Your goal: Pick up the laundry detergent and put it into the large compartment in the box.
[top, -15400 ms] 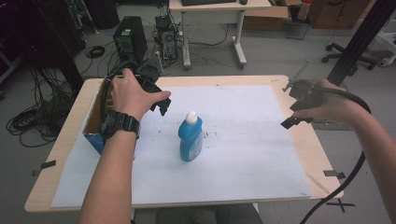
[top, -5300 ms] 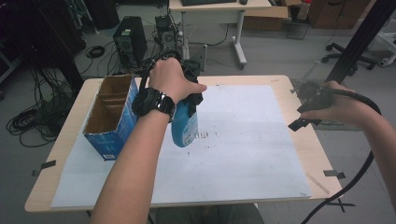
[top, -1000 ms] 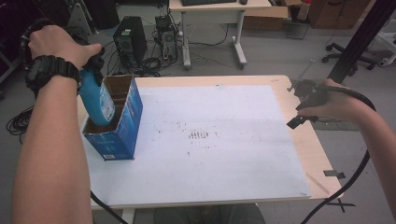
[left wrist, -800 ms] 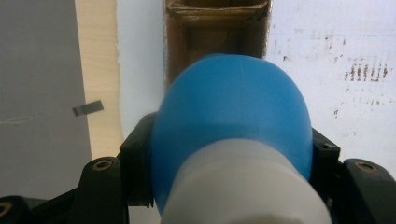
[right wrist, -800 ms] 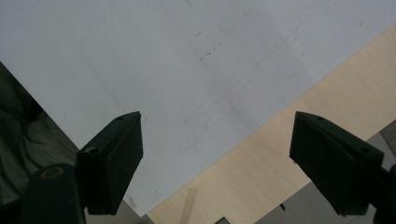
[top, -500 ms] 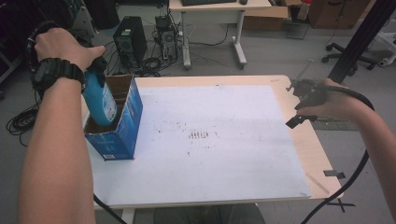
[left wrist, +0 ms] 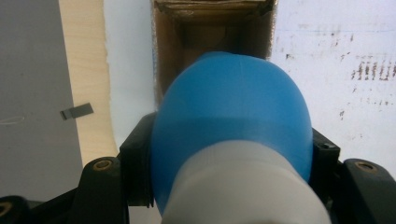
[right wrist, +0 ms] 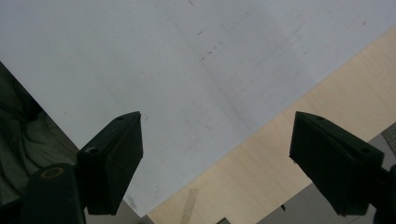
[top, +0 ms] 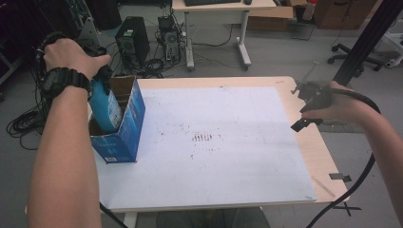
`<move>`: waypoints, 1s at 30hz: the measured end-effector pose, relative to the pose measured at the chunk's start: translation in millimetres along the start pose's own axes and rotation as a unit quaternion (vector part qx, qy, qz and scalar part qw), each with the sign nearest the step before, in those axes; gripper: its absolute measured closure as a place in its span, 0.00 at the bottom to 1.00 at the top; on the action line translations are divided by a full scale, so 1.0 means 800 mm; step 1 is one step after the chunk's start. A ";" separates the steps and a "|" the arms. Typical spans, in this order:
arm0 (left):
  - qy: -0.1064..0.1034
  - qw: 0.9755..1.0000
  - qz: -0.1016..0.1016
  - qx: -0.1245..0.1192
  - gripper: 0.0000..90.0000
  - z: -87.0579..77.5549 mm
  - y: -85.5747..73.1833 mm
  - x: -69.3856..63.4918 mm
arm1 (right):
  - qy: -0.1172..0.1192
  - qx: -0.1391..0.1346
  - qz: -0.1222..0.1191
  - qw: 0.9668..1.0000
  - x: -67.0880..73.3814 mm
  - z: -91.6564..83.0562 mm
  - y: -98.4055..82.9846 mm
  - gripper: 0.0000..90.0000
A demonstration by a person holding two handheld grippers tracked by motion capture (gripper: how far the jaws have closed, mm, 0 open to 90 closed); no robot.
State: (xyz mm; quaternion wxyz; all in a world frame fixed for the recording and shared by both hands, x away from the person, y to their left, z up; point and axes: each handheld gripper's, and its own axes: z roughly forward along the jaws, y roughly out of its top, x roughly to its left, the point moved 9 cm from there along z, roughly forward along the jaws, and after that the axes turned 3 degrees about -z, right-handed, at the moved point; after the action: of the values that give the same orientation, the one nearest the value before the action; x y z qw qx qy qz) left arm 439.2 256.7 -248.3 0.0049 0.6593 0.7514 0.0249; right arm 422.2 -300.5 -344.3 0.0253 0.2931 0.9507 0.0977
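A blue bottle [top: 105, 107] with a white cap hangs upright, its lower part inside the open blue cardboard box [top: 124, 128] at the table's left edge. My left gripper [top: 97, 71] is shut on the bottle's neck from above. In the left gripper view the bottle [left wrist: 233, 121] bulges between the black jaws, the white cap nearest the camera, with the box's brown inside [left wrist: 187, 42] below it. My right gripper [top: 309, 107] is held over the table's right edge. In the right gripper view its jaws [right wrist: 217, 158] stand wide open with nothing between them.
A white sheet [top: 214, 142] with dark smudges covers most of the wooden table [top: 318, 152]. Tape strips [top: 340, 177] lie at the table's right front corner. Behind the table are a computer tower [top: 129, 40], cables and another desk [top: 218, 14].
My left hand has lowered the bottle, so its lower part now sits deeper in the box. The right hand has stayed where it was.
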 end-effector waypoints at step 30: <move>-0.006 1.000 -0.001 0.019 0.41 0.059 -0.005 0.004 | 0.000 0.007 -0.001 1.000 0.003 0.004 -0.001 0.19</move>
State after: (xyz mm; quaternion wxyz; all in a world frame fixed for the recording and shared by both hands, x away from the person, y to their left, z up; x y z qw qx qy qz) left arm 437.1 260.8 -295.8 -0.0036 0.6586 0.7525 0.0067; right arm 420.4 -299.3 -347.2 0.0230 0.2924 0.9517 0.0909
